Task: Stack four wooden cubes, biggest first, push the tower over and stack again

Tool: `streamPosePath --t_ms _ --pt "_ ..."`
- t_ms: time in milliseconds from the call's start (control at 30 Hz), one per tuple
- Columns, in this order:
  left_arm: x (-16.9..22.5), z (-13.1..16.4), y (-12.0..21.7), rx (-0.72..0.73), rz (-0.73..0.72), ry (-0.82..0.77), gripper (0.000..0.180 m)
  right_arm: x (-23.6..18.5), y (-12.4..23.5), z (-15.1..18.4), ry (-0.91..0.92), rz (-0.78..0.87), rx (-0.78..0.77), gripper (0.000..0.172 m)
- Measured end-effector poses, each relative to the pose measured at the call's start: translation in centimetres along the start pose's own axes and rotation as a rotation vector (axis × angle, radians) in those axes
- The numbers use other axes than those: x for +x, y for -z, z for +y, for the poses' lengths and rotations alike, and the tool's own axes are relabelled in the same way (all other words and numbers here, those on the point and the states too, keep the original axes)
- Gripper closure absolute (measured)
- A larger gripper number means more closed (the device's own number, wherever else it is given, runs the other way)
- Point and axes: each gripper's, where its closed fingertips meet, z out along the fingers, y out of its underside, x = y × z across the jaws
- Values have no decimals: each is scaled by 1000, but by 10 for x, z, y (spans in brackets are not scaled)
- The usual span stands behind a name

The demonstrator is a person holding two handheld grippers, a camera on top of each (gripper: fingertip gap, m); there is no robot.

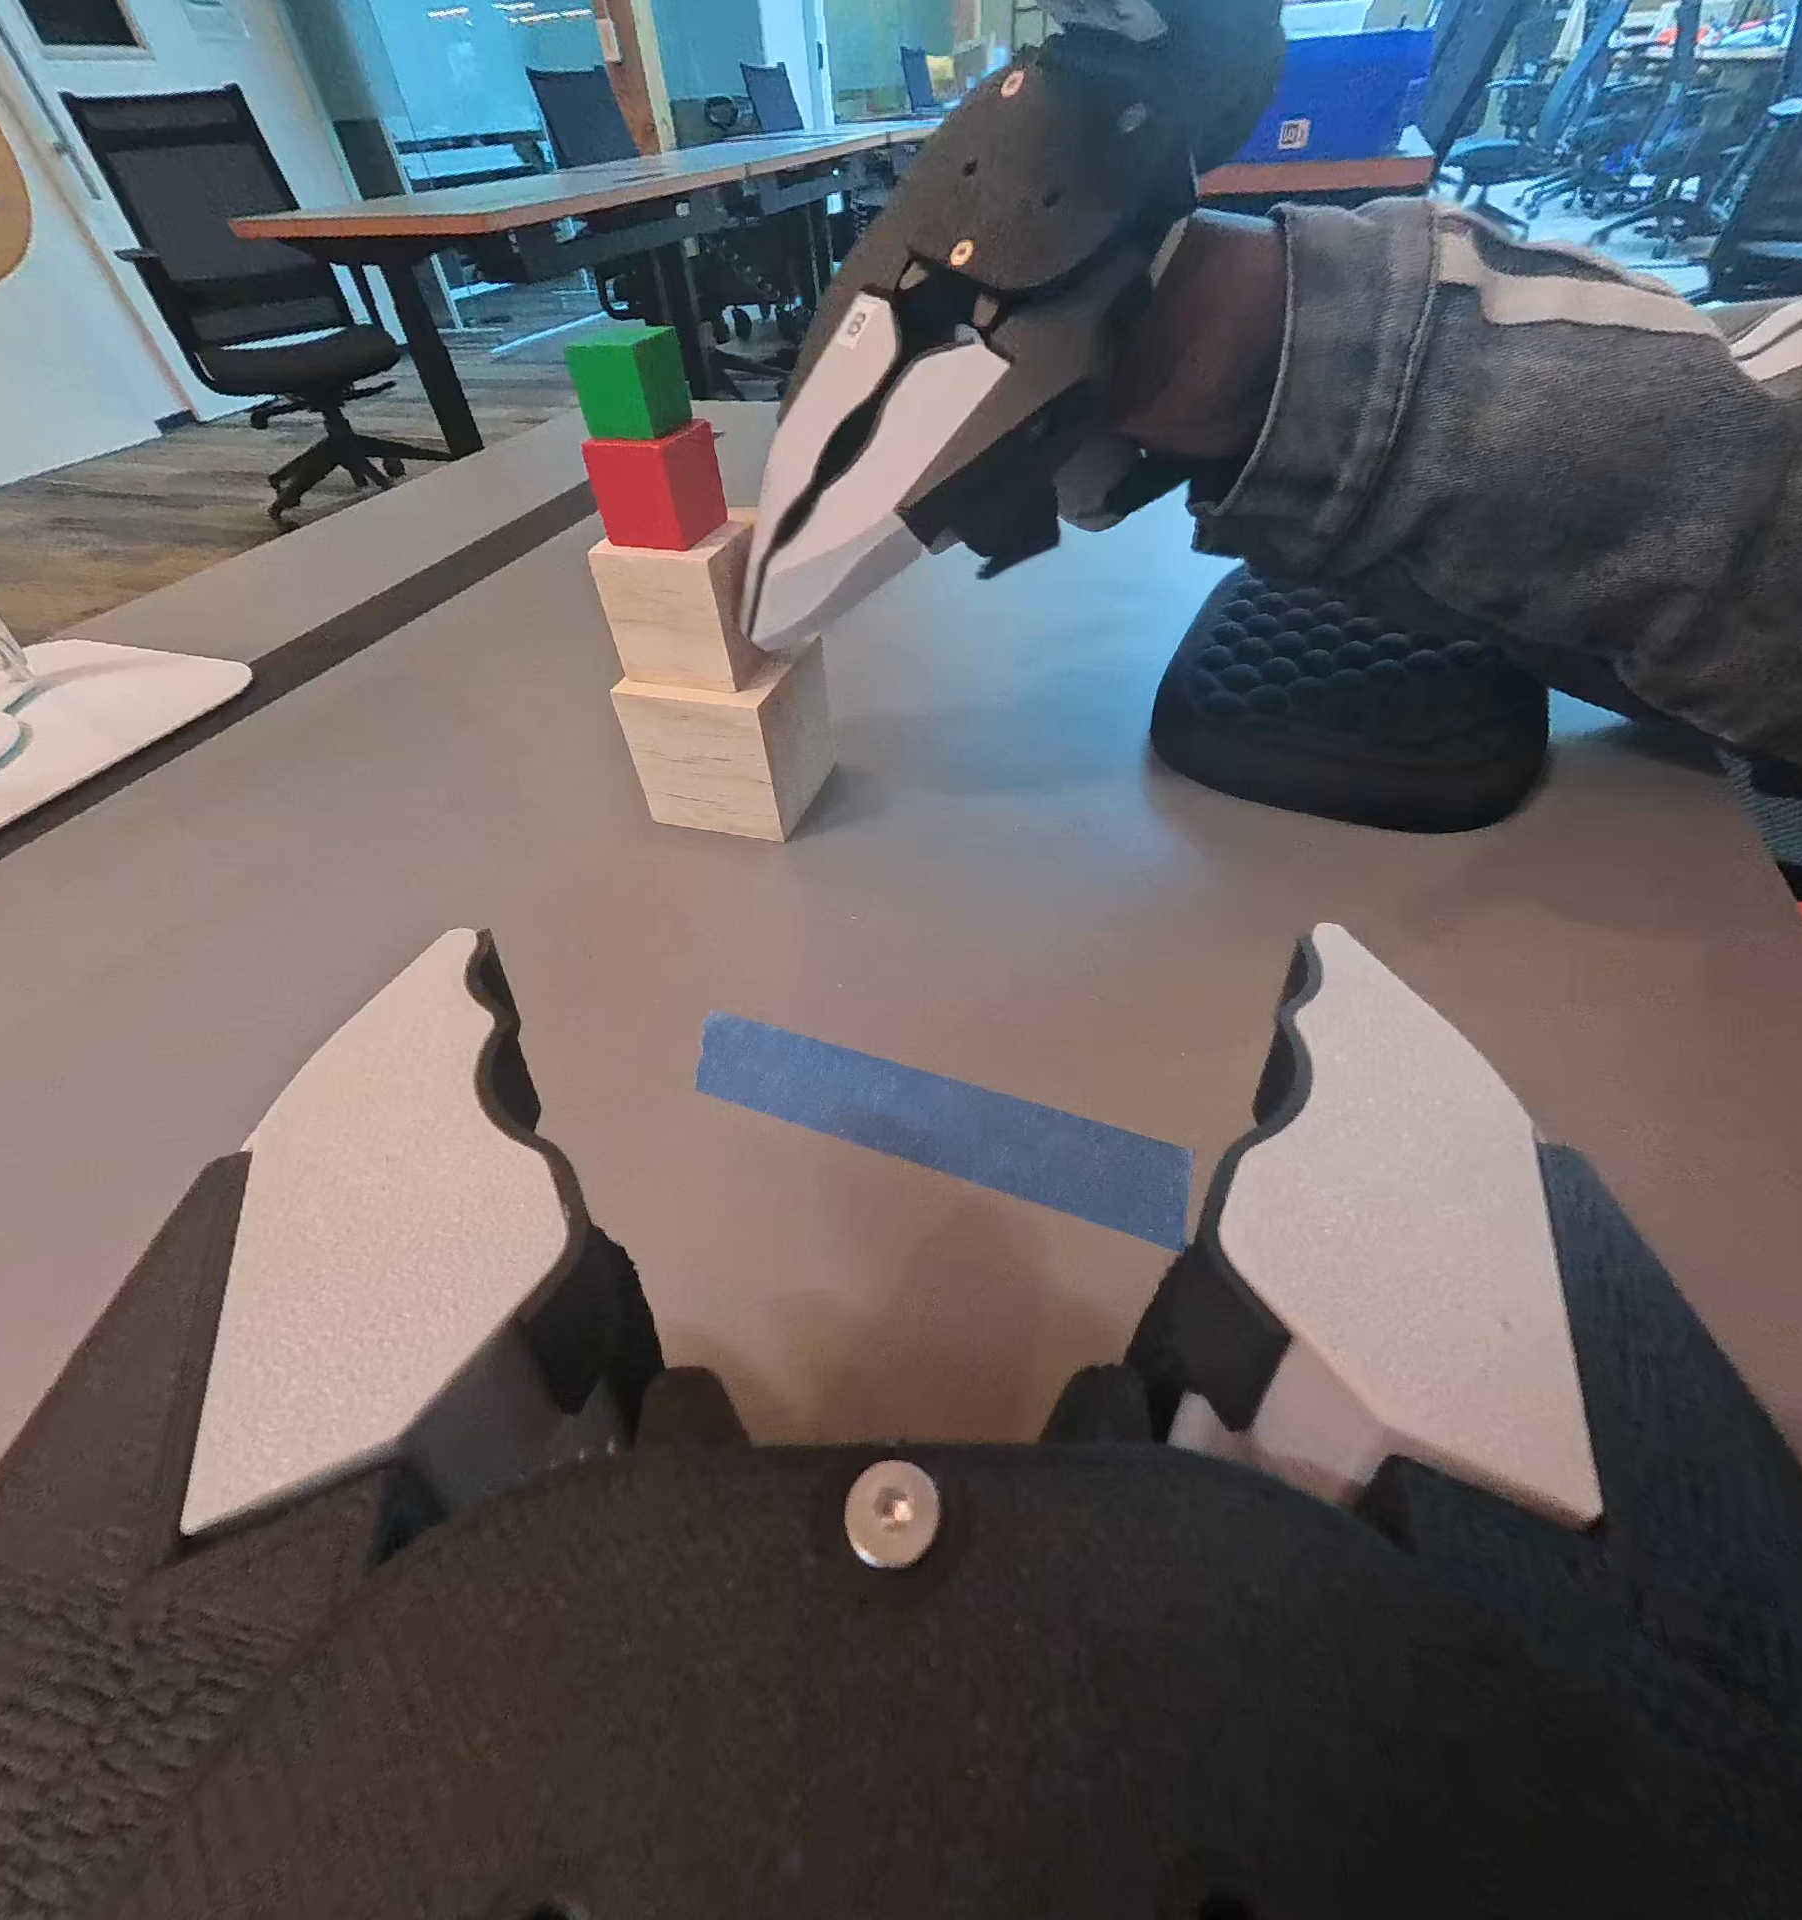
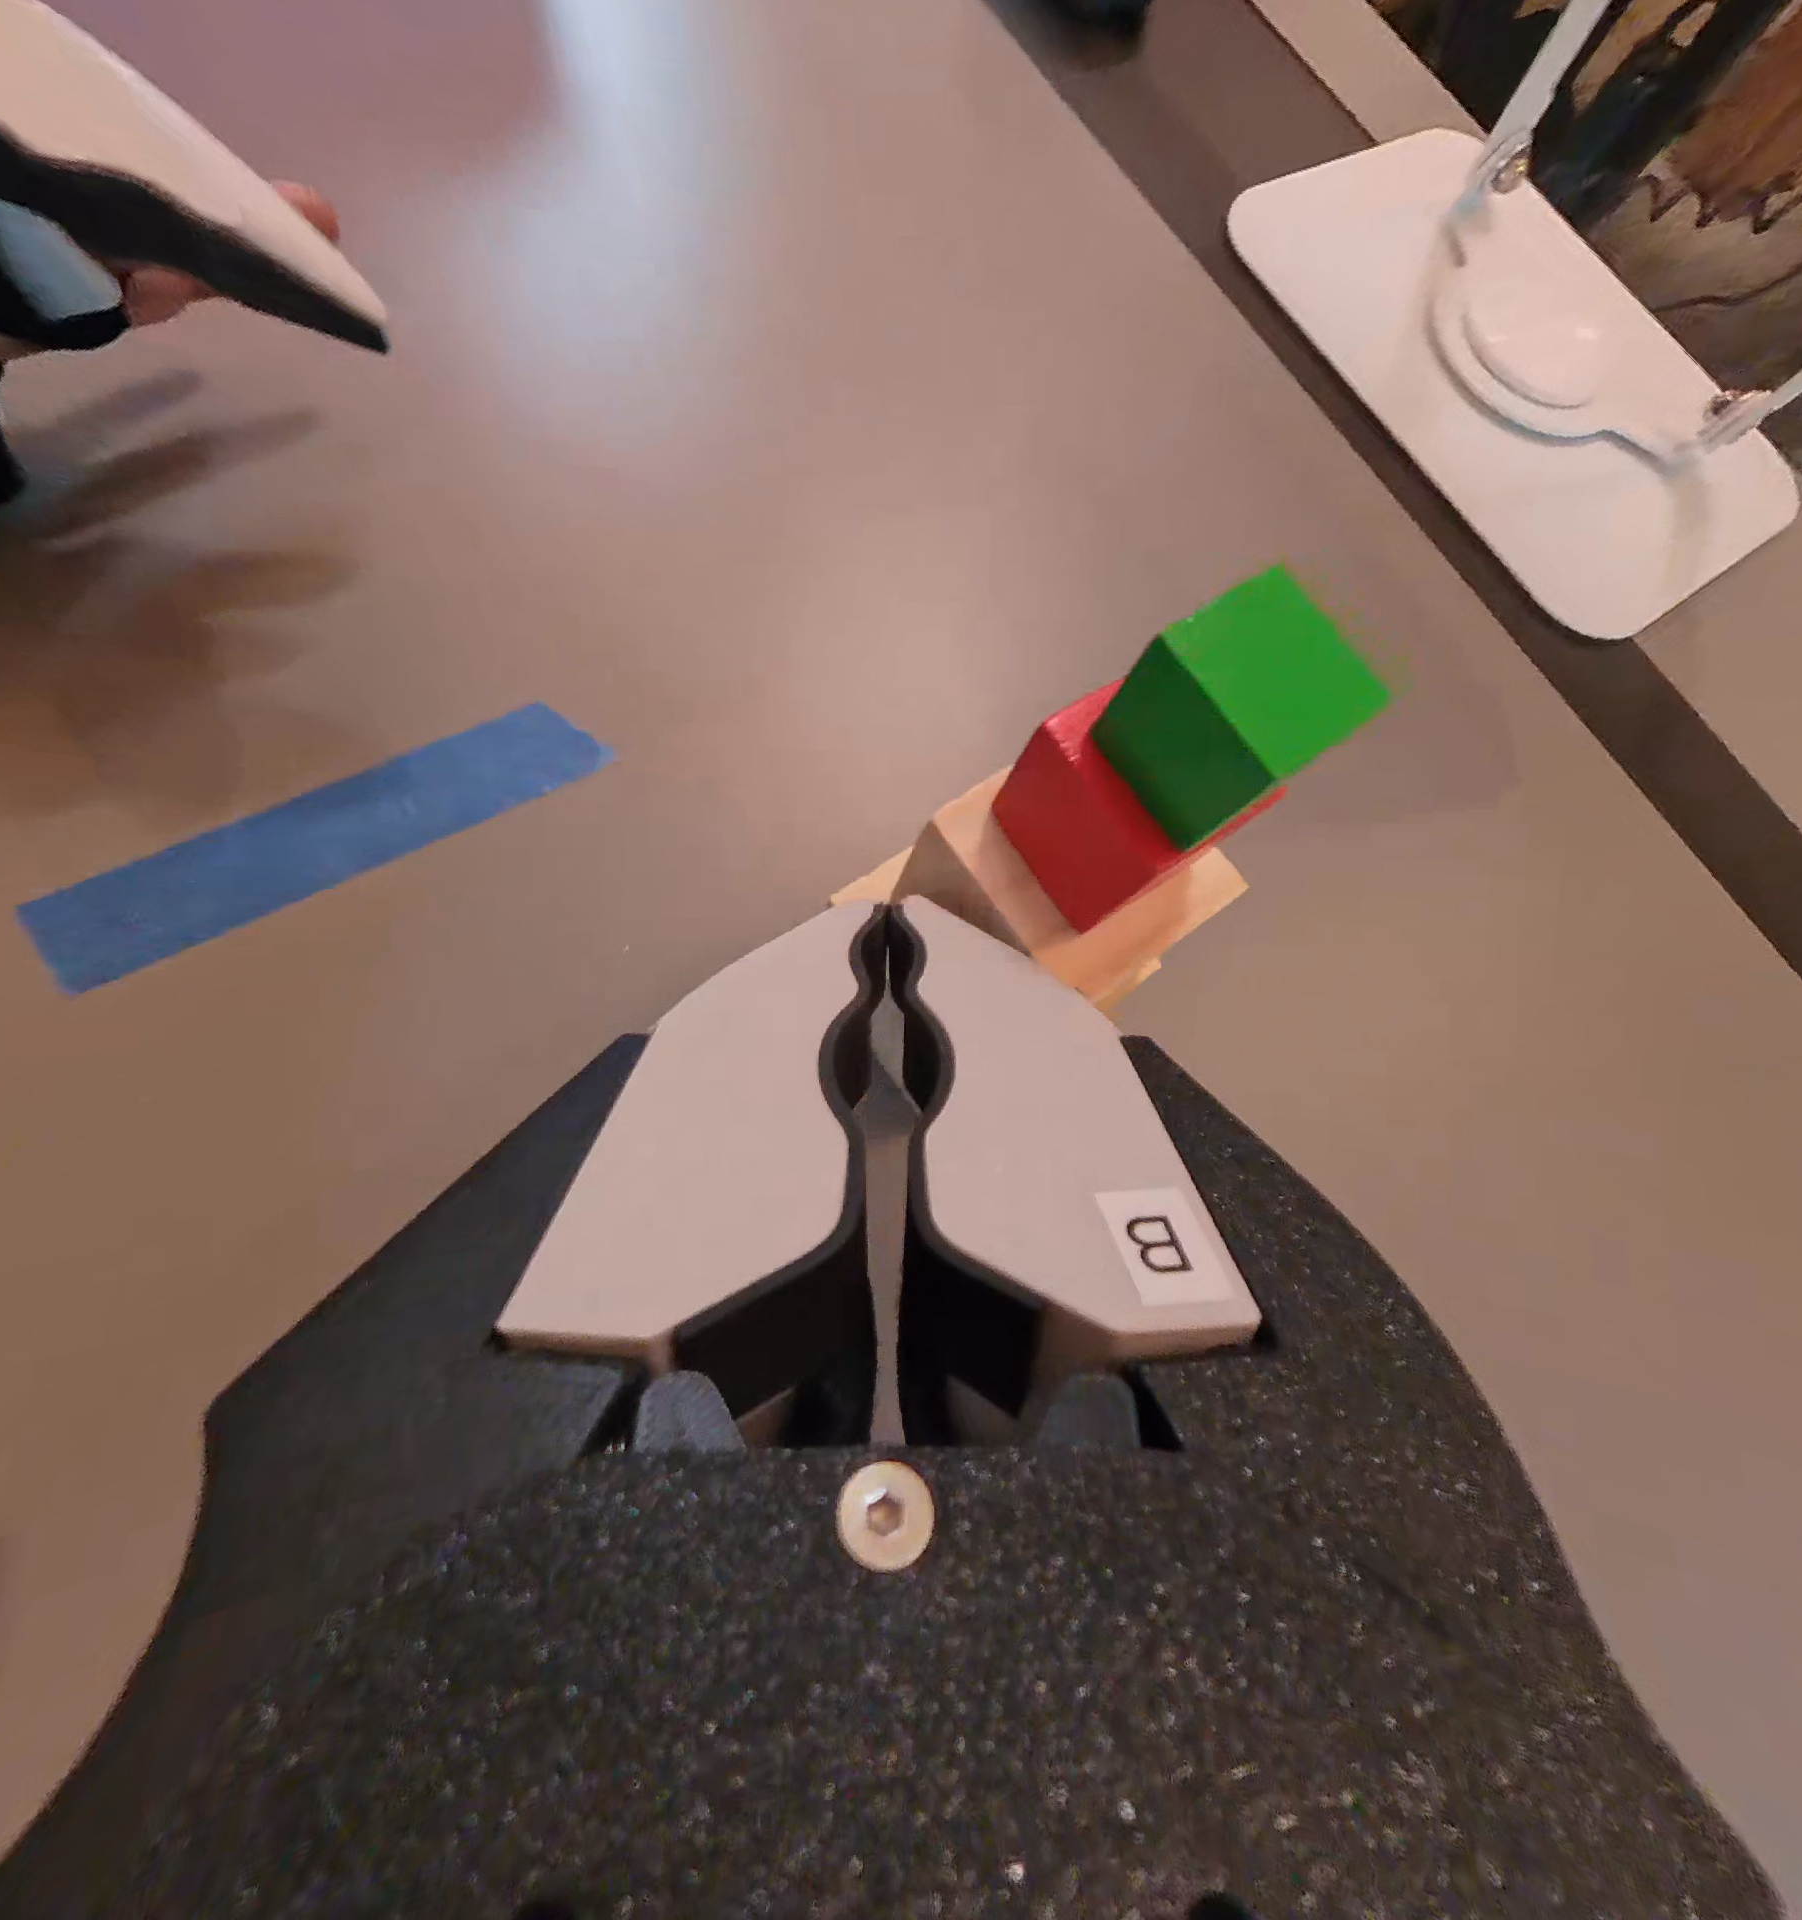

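Note:
A tower of four cubes stands on the grey table point(image 1: 980, 914): a large plain wooden cube point(image 1: 720, 753) at the bottom, a smaller plain cube point(image 1: 668, 613) on it, then a red cube point(image 1: 653, 483) and a green cube point(image 1: 627, 382) on top. The upper cubes sit shifted toward the left. My right gripper point(image 1: 757, 629) is shut with nothing between its pads, and its tip touches the right side of the second cube. In the right wrist view the tower point(image 2: 1177, 790) shows just beyond the shut fingertips point(image 2: 886, 920). My left gripper point(image 1: 892, 987) is wide open and empty, well in front of the tower.
A strip of blue tape point(image 1: 944, 1127) lies on the table between my left fingers. A black padded rest point(image 1: 1344, 707) lies under the person's sleeved arm at the right. A white lamp base point(image 1: 66, 717) stands at the left. Office desks and chairs stand behind.

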Motion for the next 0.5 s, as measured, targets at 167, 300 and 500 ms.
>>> streamPosePath --t_ms 167,300,500 --pt "-1 0 0 0 -1 5 45 5 0 -6 -9 -10 29 172" --pt "0 0 0 -1 0 2 45 12 0 -9 -17 -1 29 172" --pt "-1 0 0 1 -1 7 45 24 -2 -15 -15 16 34 172"
